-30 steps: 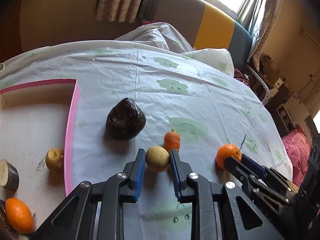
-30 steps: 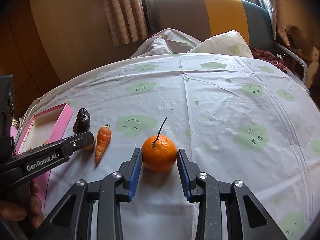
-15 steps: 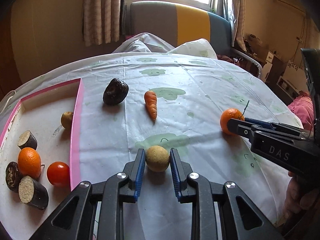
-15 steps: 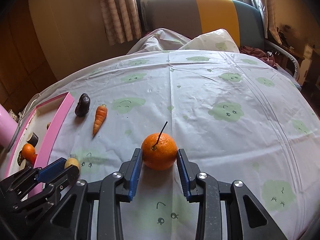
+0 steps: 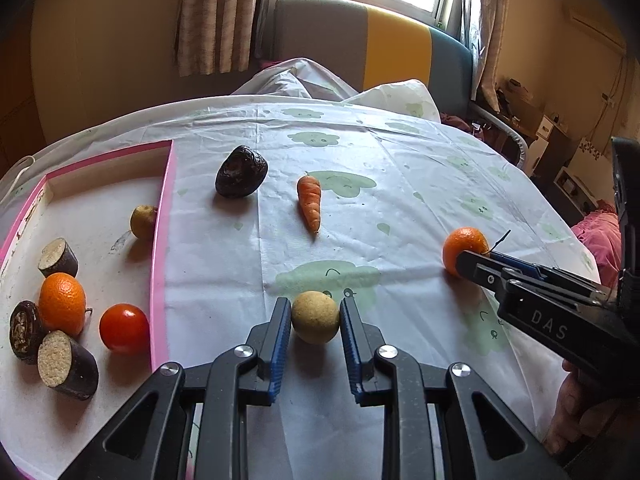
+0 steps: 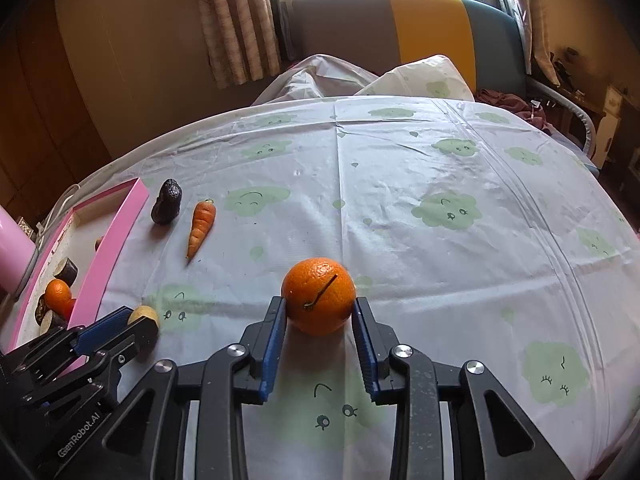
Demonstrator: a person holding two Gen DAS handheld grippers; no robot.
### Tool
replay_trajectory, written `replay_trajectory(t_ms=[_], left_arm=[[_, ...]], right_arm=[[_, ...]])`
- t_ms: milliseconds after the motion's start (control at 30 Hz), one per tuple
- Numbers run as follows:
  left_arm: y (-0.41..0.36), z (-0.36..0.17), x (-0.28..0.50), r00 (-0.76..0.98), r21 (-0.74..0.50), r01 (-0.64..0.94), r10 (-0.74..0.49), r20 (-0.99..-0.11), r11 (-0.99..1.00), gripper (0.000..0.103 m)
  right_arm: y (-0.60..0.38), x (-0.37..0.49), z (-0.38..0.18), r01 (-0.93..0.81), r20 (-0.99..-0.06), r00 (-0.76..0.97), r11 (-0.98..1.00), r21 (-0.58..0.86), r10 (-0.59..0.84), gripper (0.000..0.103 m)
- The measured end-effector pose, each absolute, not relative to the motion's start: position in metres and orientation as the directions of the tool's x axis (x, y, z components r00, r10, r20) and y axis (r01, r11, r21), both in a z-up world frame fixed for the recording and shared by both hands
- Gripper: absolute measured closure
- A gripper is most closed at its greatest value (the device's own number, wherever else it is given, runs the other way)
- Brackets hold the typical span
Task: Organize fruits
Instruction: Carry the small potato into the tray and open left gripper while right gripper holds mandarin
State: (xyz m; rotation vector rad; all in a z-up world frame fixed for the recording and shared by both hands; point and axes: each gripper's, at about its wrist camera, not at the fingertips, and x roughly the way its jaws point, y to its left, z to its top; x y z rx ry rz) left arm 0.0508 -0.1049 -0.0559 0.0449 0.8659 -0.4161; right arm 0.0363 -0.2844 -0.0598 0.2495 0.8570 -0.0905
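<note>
A small tan round fruit (image 5: 315, 318) sits between the blue pads of my left gripper (image 5: 315, 305), which is shut on it just right of the pink tray (image 5: 160, 240). My right gripper (image 6: 319, 303) is shut on an orange (image 6: 318, 286) whose thin stem lies across its front. In the left wrist view the right gripper (image 5: 474, 260) and its orange (image 5: 464, 242) show at the right. The right wrist view shows the left gripper (image 6: 136, 320) with the tan fruit (image 6: 146, 313) at lower left. A carrot (image 5: 310, 204) and a dark wrinkled fruit (image 5: 240, 177) lie on the cloth further back.
The tray holds an orange (image 5: 62, 304), a tomato (image 5: 124, 328), a small yellowish fruit (image 5: 143, 221) and dark cut pieces (image 5: 68, 364). A pink cylinder (image 6: 12, 256) stands left of the tray. A hand (image 5: 576, 412) holds the right gripper. A sofa stands behind the table.
Both grippers drew back towards the near side with their fruits held; carrot and dark fruit now lie further off and the tray's contents came into view. The orange's stem has tipped forward.
</note>
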Motion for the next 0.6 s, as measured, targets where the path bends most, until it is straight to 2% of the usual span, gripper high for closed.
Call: replay_trajectory(t_ms=[333,600], left_arm=[[-0.083,-0.025,0.038,0.621,-0.130,0.366,-0.346,-0.703,0.921,0.078],[-0.050,-0.011,0.042,0.654,-0.143,0.302,-0.314,-0.689,0.942,0.078]], right_arm=[[-0.280,0.038,-0.061,0.189,-0.763,0.647,0.970,0.155,-0.004,0.069],[-0.273,0.041,-0.060,0.185,-0.767,0.641,0.977,0.104,-0.039,0.069]])
